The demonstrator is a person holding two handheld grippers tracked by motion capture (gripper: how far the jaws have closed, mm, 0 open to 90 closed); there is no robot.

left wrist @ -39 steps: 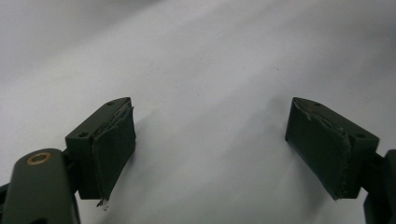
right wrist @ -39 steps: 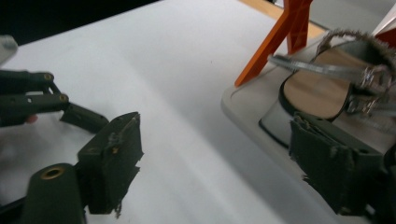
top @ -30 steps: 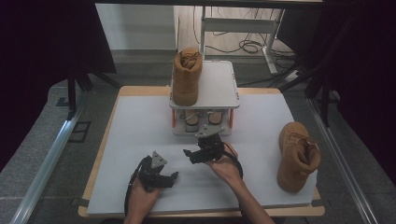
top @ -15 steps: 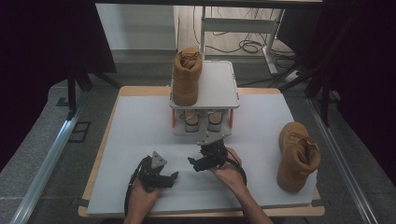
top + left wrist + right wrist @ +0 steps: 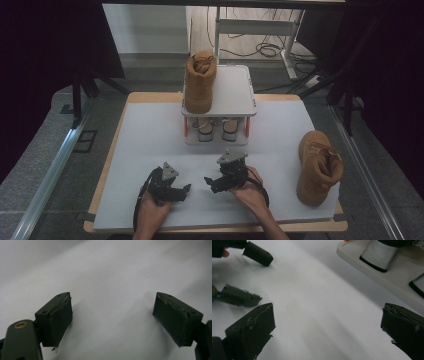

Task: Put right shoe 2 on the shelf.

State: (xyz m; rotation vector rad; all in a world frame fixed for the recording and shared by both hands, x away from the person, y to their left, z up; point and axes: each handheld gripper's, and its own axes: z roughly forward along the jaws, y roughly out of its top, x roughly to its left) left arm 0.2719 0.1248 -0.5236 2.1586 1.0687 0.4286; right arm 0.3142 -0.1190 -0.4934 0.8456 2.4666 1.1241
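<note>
My left gripper (image 5: pixel 184 190) rests low over the white table top (image 5: pixel 150 140) near the front edge, open, with bare table between its pads (image 5: pixel 112 297). Just to its right, my right gripper (image 5: pixel 210 184) points toward it and stands wide open (image 5: pixel 327 306). Its jaws have just been opening and nothing is between them. The left gripper's fingers (image 5: pixel 258 255) lie ahead in the right gripper view. One tan boot (image 5: pixel 199 82) stands on top of a white two-level rack (image 5: pixel 235 95). A second tan boot (image 5: pixel 317 167) stands on the table at the right.
A pair of shoes (image 5: pixel 215 129) sits on the rack's lower level, their toes (image 5: pixel 382 255) close to my right gripper. The rack's base (image 5: pixel 357 261) lies just beyond its right jaw. Metal rails run along both sides of the table.
My right gripper has drawn back from the rack toward the front edge and sunk nearer the table, with its jaws wider apart. The left gripper has stayed still.
</note>
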